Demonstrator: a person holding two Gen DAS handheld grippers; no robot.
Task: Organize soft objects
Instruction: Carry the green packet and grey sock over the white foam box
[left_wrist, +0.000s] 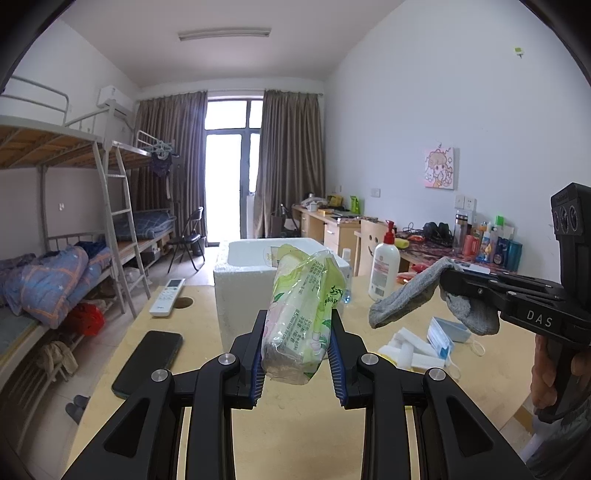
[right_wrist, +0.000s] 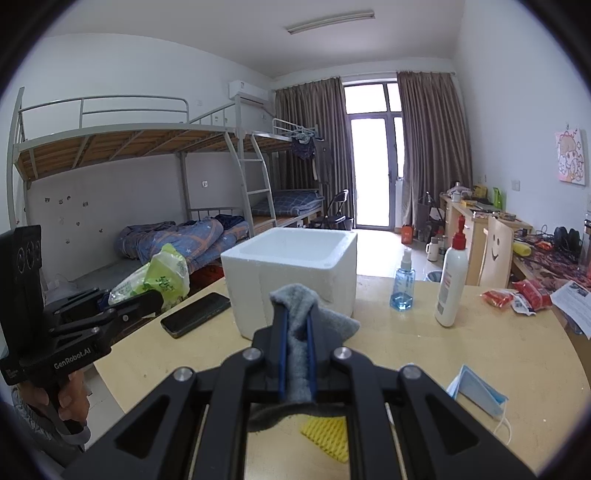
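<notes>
My left gripper is shut on a green-and-white tissue pack, held above the table in front of the white foam box. My right gripper is shut on a grey sock, held above the table just before the foam box. In the left wrist view the right gripper holds the sock to the right of the box. In the right wrist view the left gripper and tissue pack are at the left.
On the wooden table lie a black phone, a remote, white foam pieces and a blue face mask. A lotion bottle, a blue spray bottle, red packets and a yellow sponge are also there.
</notes>
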